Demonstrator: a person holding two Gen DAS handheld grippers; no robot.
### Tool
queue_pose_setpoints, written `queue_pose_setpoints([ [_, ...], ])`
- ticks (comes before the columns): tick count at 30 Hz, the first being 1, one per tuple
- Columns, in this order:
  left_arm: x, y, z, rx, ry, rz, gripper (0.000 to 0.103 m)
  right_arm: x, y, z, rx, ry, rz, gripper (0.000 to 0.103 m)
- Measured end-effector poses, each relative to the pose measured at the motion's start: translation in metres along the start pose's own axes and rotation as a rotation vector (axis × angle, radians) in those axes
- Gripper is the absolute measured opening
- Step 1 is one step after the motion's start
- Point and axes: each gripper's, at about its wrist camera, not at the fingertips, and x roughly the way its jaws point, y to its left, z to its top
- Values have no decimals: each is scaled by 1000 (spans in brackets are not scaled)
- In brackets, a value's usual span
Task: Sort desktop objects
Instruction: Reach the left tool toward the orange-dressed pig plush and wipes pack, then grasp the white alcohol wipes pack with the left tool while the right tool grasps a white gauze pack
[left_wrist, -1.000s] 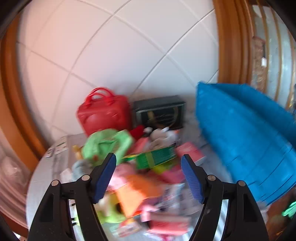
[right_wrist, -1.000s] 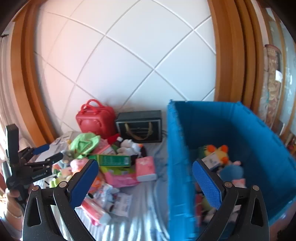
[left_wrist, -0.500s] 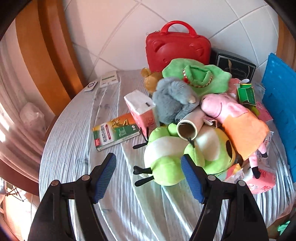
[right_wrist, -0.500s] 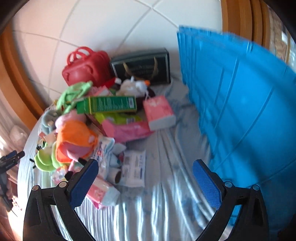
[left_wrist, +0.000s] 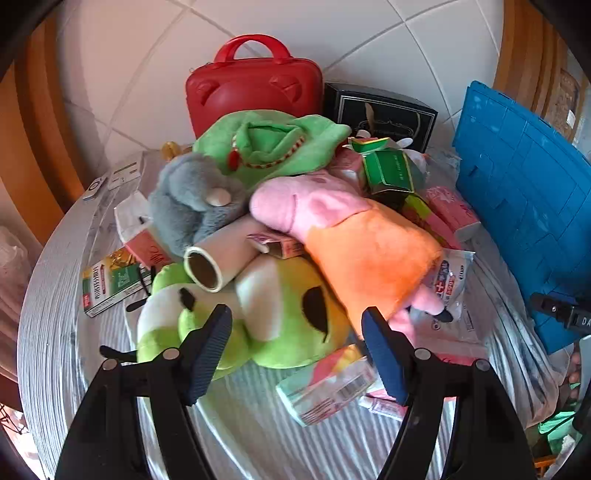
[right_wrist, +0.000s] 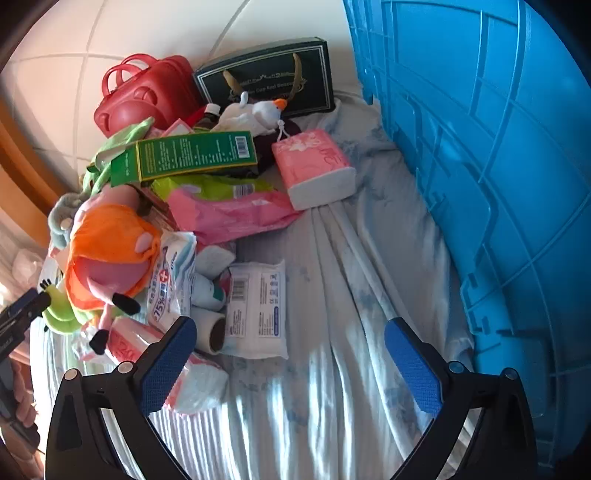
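A heap of toys and packets covers the round table. In the left wrist view my left gripper (left_wrist: 295, 328) stands open just above a green frog plush (left_wrist: 258, 317). Leaning on the frog are a cardboard tube (left_wrist: 218, 258) and a pink pig plush in an orange dress (left_wrist: 354, 236). My right gripper (right_wrist: 288, 343) is open over the cloth, nothing between its fingers. A white wipes packet (right_wrist: 256, 306) lies just beyond its left finger. The pig plush (right_wrist: 107, 251) sits at the left of that view. The blue crate (right_wrist: 480, 155) stands at the right.
At the back stand a red case (left_wrist: 255, 88) and a dark gift box (left_wrist: 380, 114). A green carton (right_wrist: 192, 155), a pink tissue pack (right_wrist: 314, 166), a grey plush (left_wrist: 192, 206) and a green cloth hat (left_wrist: 269, 147) lie in the heap. Bare cloth (right_wrist: 351, 295) lies beside the crate.
Both grippers have tipped downward and dropped toward the table. The left one has closed in on the frog plush. The right one has swung from the crate's inside to the cloth beside it.
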Motion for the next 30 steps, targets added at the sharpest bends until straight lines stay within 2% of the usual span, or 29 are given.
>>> queue_pose_setpoints([
  [4,7,-34,1,50,26,-52,72,7,-3,-2,1,6,20,103],
  [7,19,-57,-4,99,77,-77,72,22,-7,-2,3,58,48,103],
  [9,26,-73,-5,115,114,-124,72,32,-9,-1,1,86,29,103],
  [11,29,-95,-4,160,116,-164,72,37,-11,0,-2,87,15,103],
  [14,45,-131,2,245,102,-136,72,41,-15,1,-8,97,4,103],
  [16,68,-144,6,251,153,-152,72,42,-17,0,-16,97,-14,103],
  [18,97,-151,5,215,256,-180,72,42,-20,-1,-34,105,-37,101],
  [19,110,-152,4,199,288,-167,71,42,-21,-1,-39,105,-44,96],
  [20,120,-150,3,186,299,-123,56,43,-22,-1,-43,108,-46,90],
  [21,125,-146,2,175,297,-95,52,44,-23,-2,-47,115,-42,86],
  [23,120,-138,3,138,288,-129,44,48,-22,-2,-57,130,-29,72],
  [25,109,-131,4,130,269,-130,40,55,-18,-2,-74,146,-21,69],
  [30,101,-124,0,173,232,-66,37,85,7,4,-106,190,35,70],
])
